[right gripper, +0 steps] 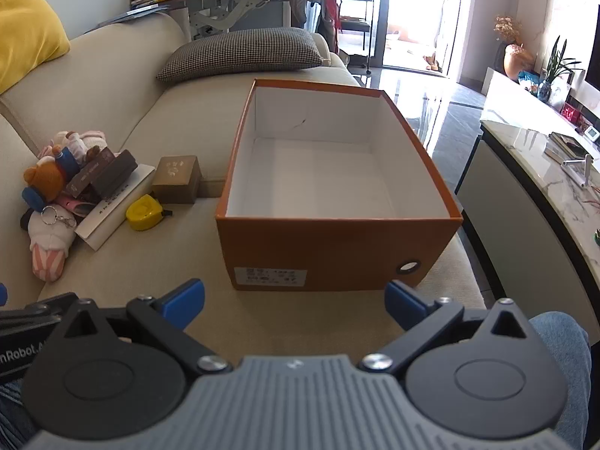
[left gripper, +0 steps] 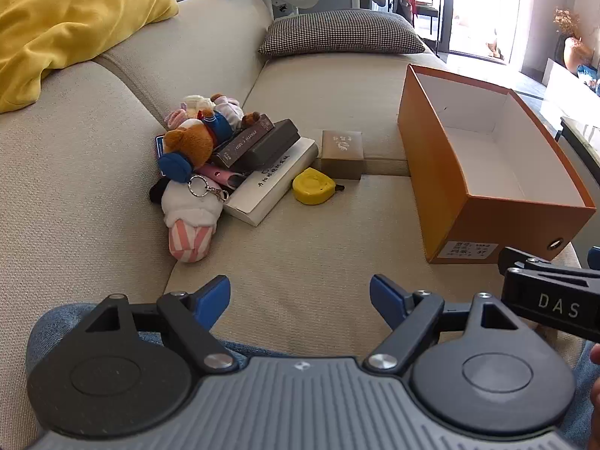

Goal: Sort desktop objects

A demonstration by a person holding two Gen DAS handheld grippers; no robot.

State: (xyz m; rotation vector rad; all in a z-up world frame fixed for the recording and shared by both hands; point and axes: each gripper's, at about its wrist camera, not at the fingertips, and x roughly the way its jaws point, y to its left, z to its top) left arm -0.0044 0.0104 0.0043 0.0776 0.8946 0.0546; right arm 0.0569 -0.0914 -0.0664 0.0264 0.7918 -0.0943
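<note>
An open orange shoebox (left gripper: 442, 172) (right gripper: 330, 251) with a white, empty inside stands on the beige sofa seat. To its left lies a pile: a brown bear plush (left gripper: 195, 138) (right gripper: 45, 180), a white and pink plush (left gripper: 191, 221) (right gripper: 50, 247) with a keyring, two dark boxes (left gripper: 262, 146) (right gripper: 108, 174), a white book (left gripper: 270, 187) (right gripper: 112, 206), a yellow tape measure (left gripper: 313, 186) (right gripper: 144, 207) and a tan small box (left gripper: 342, 153) (right gripper: 176, 180). My left gripper (left gripper: 300, 302) is open and empty, well short of the pile. My right gripper (right gripper: 294, 305) is open and empty, just before the shoebox.
A houndstooth cushion (left gripper: 341, 35) (right gripper: 243, 54) lies at the far end of the sofa, a yellow pillow (left gripper: 71, 15) on the backrest at left. A marble-topped table (right gripper: 543, 172) stands to the right of the sofa. Jeans-clad legs show under both grippers.
</note>
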